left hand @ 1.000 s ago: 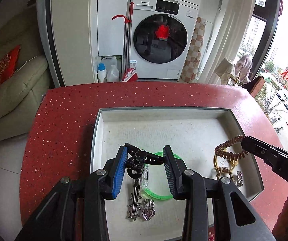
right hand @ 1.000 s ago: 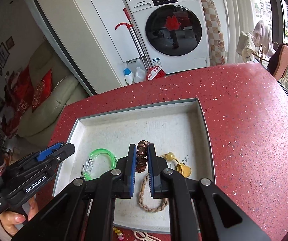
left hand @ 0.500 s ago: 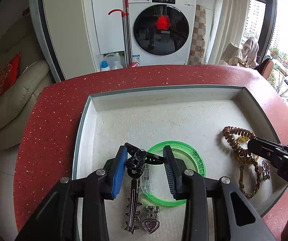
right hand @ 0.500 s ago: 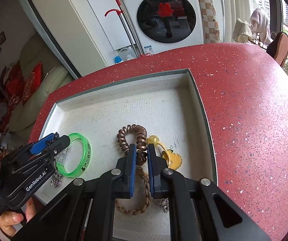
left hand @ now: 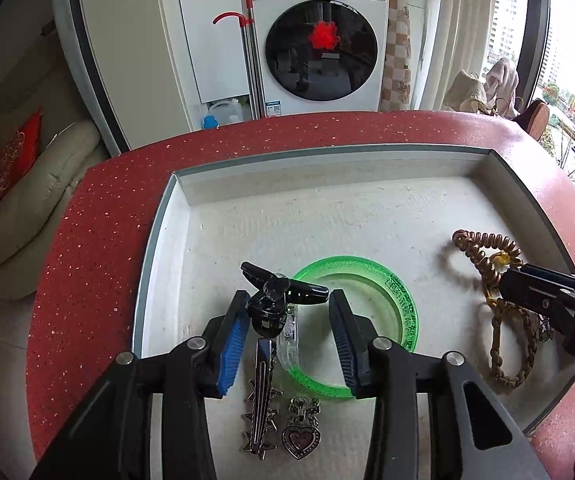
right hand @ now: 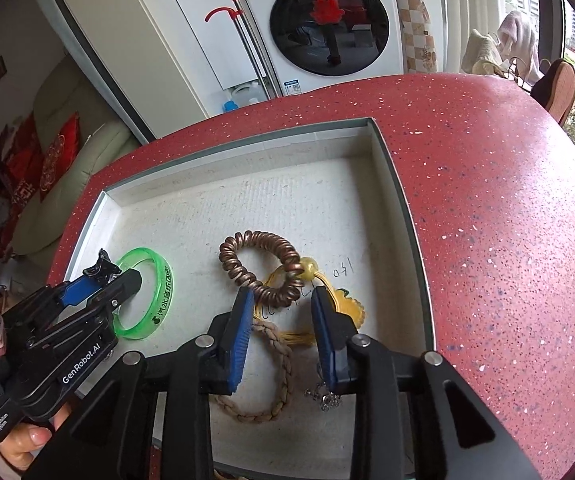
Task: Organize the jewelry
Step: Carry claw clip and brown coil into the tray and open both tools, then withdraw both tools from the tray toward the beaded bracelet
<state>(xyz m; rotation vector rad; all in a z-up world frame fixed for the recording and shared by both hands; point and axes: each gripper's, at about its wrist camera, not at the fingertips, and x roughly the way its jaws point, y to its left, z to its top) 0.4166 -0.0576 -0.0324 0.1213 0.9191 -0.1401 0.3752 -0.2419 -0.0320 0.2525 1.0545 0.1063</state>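
A white tray [left hand: 167, 240] sits on the red counter and holds the jewelry. My left gripper [left hand: 287, 316] is open, with a black hair clip [left hand: 277, 296] lying against its left finger. A green bangle [left hand: 391, 296], a silver star clip [left hand: 261, 400] and a heart pendant [left hand: 301, 438] lie by it. My right gripper [right hand: 283, 312] is open over a brown coil hair tie [right hand: 263, 264], a yellow pendant [right hand: 347, 304] and a braided bracelet [right hand: 279, 360]. The bangle also shows in the right wrist view [right hand: 159, 296].
The red speckled counter [right hand: 507, 220] surrounds the tray, with its edge close on the right. A washing machine [left hand: 319, 40] and a beige sofa [left hand: 27, 184] stand beyond the counter. Small jewelry bits lie outside the tray's near edge.
My right gripper lowered the coil hair tie into the tray and opened, letting it go. My left gripper came lower over the tray and stayed open.
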